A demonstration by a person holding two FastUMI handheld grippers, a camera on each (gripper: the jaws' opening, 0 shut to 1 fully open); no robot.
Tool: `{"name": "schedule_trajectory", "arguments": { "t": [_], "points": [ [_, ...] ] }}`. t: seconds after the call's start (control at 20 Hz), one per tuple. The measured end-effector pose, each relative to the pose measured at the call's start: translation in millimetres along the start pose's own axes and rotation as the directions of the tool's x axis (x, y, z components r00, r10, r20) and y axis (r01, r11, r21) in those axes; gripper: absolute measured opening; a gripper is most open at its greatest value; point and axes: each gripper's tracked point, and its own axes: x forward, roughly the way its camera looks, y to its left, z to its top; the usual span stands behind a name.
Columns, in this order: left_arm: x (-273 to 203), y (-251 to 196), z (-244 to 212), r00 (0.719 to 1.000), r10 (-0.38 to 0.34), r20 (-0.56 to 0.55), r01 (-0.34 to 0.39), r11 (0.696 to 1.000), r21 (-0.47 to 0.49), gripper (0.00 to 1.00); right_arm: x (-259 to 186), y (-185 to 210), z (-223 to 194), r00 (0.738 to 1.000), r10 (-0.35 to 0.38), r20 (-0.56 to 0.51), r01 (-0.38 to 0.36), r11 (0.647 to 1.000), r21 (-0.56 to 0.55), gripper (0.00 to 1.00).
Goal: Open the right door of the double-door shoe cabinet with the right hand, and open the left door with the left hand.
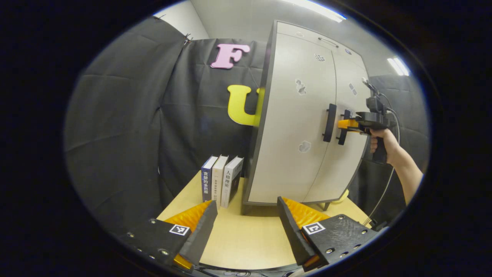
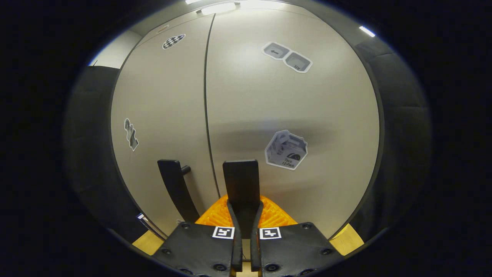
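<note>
The pale grey shoe cabinet stands on the wooden table with both doors closed. In the right gripper view, my right gripper is shut on the black vertical handle of the right door. The left door's black handle is just to its left, across the centre seam. The left gripper view shows that right gripper, held by a hand, clamped on the right handle, beside the left handle. My left gripper is open, low over the table and well short of the cabinet, holding nothing.
Three upright books stand on the wooden table just left of the cabinet. Black cloth walls close in behind and on both sides. A cable hangs from the right gripper. Stickers dot the doors.
</note>
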Motion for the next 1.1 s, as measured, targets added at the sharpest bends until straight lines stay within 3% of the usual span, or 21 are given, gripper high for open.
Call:
{"name": "schedule_trajectory", "arguments": {
  "t": [0.55,0.85,1.1],
  "points": [
    [-2.3,-23.0,11.0,0.999,-0.031,0.039,0.031,0.999,0.017,0.92,-13.7,0.0,-2.2,0.998,0.065,-0.005,-0.065,0.998,-0.001,0.10],
    [0.5,-47.2,24.1,0.998,-0.049,0.049,0.047,0.998,0.036,0.92,-39.5,-2.7,-5.4,0.991,0.134,-0.015,-0.135,0.991,-0.009,0.08],
    [-10.0,-79.7,38.4,0.996,-0.013,0.083,0.012,1.000,0.006,0.90,-64.7,-13.4,-9.6,0.972,0.232,-0.032,-0.233,0.972,-0.014,0.10]
  ]
}}
